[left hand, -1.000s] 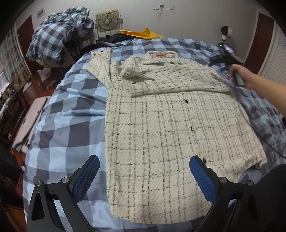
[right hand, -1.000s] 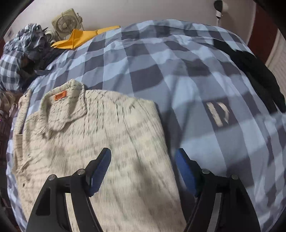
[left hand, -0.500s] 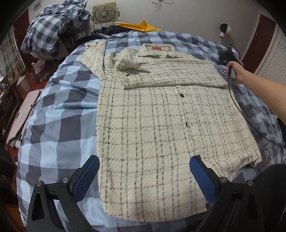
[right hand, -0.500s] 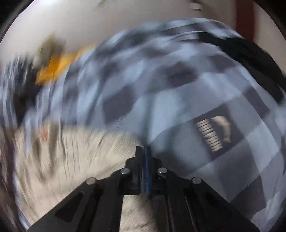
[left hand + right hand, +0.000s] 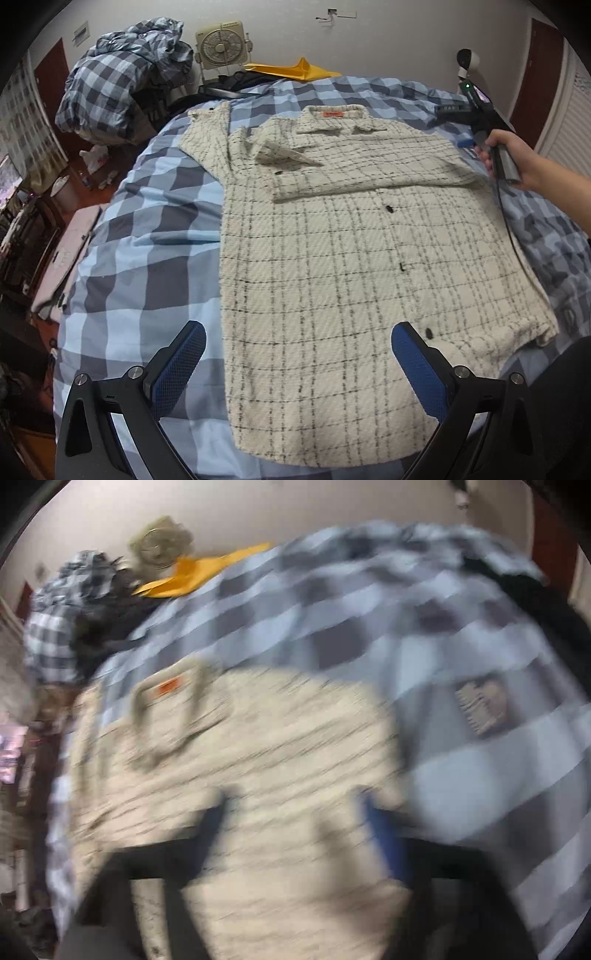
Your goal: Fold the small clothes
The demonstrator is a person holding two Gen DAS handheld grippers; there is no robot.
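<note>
Your shirt (image 5: 354, 258) lies flat on the bed (image 5: 147, 236), front up, its long axis running from the hem near your left tool (image 5: 299, 373) up to the collar at the far end, where the orange label (image 5: 332, 113) sits. One sleeve is folded across the chest, and the other sleeve (image 5: 210, 144) trails out to the left of the collar on the checked cover. Dark buttons run down the middle of the front.

Your left tool hovers over the hem with its blue pads wide apart, one over the cover just beside the shirt's left edge and one over the shirt's lower front; it has hold of nothing.

The left wrist view shows what the other cannot: your right hand (image 5: 506, 155) holding the right tool (image 5: 465, 142) at the shirt's far right shoulder, with its cable draped down along the shirt's right side. From here you cannot tell how its fingers stand.

The right wrist view is heavily blurred. It looks across the shoulder and collar area, label (image 5: 168, 686) to the left, and shows the right tool (image 5: 299, 834) with its fingers spread and nothing between them but the shirt (image 5: 258, 768) below. It also takes in the bed (image 5: 443, 646) beyond the shirt.
</note>
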